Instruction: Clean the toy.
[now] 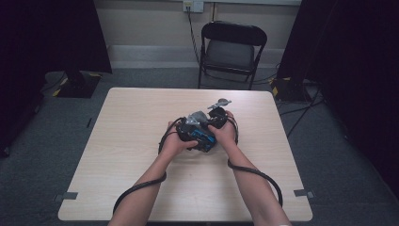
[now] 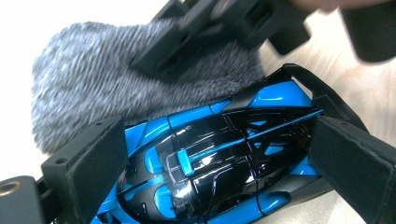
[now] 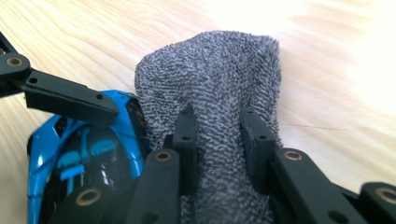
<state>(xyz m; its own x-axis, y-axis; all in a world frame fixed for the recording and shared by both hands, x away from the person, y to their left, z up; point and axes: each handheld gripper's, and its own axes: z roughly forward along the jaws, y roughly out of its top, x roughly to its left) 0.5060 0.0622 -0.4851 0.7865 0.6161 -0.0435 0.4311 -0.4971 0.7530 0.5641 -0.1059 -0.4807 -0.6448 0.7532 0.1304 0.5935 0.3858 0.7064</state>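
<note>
Your right gripper (image 3: 218, 140) is already pinched on the grey cloth (image 3: 215, 74) at the frame's middle, so keep the left gripper (image 2: 210, 163) clamped on the blue toy car (image 2: 210, 158) mid-surface (image 1: 141, 117) and wipe slowly along the roof.

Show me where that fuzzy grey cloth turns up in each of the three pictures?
High view: the grey cloth sits mid-table, between the two hands, just above the blue toy car.
Left gripper view: upper left, lying against the car's far side, with the right gripper pinching it.
Right gripper view: centre, bunched between that gripper's two jaws.
Shared landmark: the blue and black car, beside the cloth in all three.
</note>
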